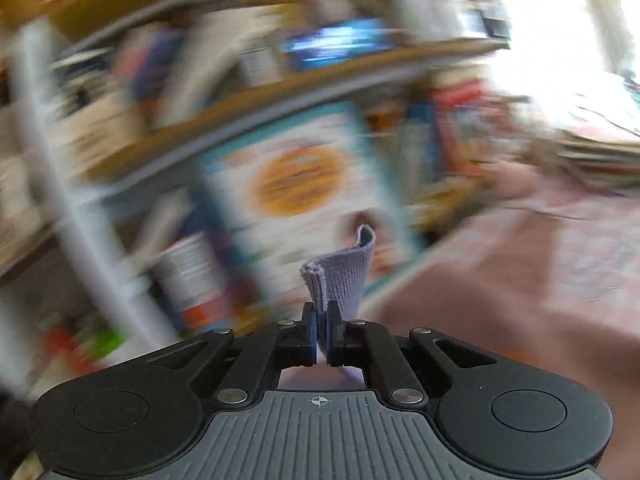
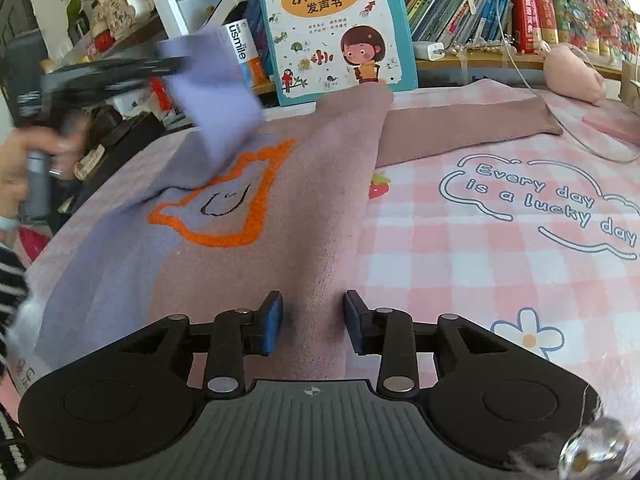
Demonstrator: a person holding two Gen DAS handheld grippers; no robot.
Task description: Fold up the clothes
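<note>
A knit sweater [image 2: 248, 248], mauve and lavender with an orange outlined figure, lies spread on a pink checked sheet [image 2: 480, 264]. My left gripper [image 1: 322, 320] is shut on the lavender sleeve's cuff [image 1: 340, 276], which sticks up between its pads. In the right wrist view that left gripper [image 2: 176, 65] is at the upper left in a person's hand [image 2: 36, 152], and the lavender sleeve [image 2: 216, 96] hangs lifted off the sweater. My right gripper [image 2: 314, 320] is open low over the sweater's near edge, with a mauve ridge of fabric between its fingers. The mauve sleeve [image 2: 460, 128] lies stretched out to the right.
A big children's book [image 2: 336, 28] leans on a shelf of books [image 2: 540, 12] behind the sheet. A pink plush [image 2: 576, 76] and a white cable [image 2: 568, 136] lie at the back right. A striped sleeve [image 2: 10, 280] is at the left edge. The left wrist view is heavily blurred.
</note>
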